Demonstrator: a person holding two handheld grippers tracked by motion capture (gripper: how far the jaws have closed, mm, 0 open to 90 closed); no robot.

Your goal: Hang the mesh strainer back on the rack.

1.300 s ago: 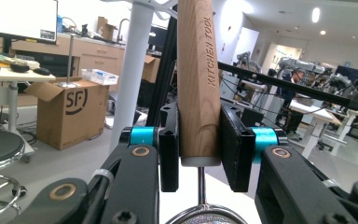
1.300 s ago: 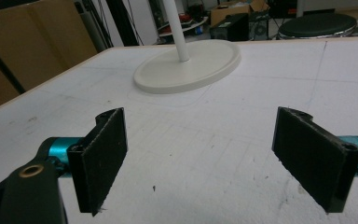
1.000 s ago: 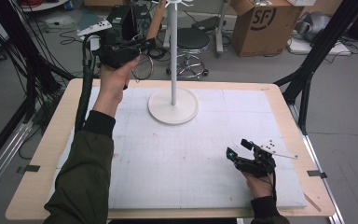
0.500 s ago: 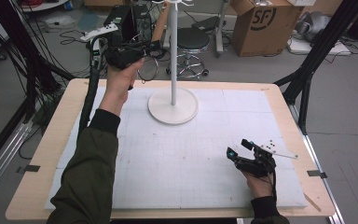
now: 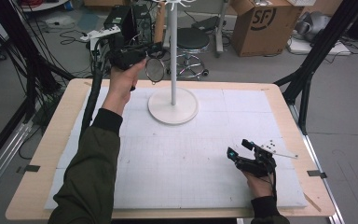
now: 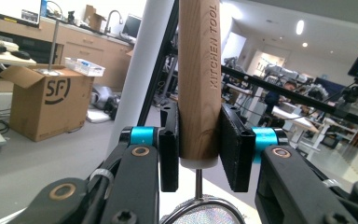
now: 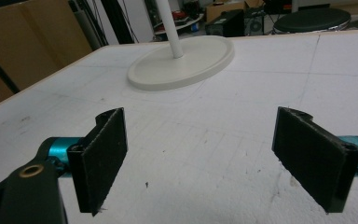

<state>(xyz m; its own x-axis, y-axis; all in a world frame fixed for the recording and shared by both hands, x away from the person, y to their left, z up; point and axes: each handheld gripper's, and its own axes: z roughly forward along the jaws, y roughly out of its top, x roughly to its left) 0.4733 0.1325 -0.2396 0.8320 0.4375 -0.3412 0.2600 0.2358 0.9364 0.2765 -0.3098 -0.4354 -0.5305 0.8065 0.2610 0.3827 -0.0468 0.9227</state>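
Got the strainer [image 5: 154,70] up off the tabletop [image 5: 42,154], left gripper [image 6: 198,147] fingers clamped on its wooden handle [image 6: 199,79], right beside the white stand [image 5: 173,56]. Hanging it is what's left, I reckon. Right gripper [image 7: 200,158] rests spread apart, nothing in it.
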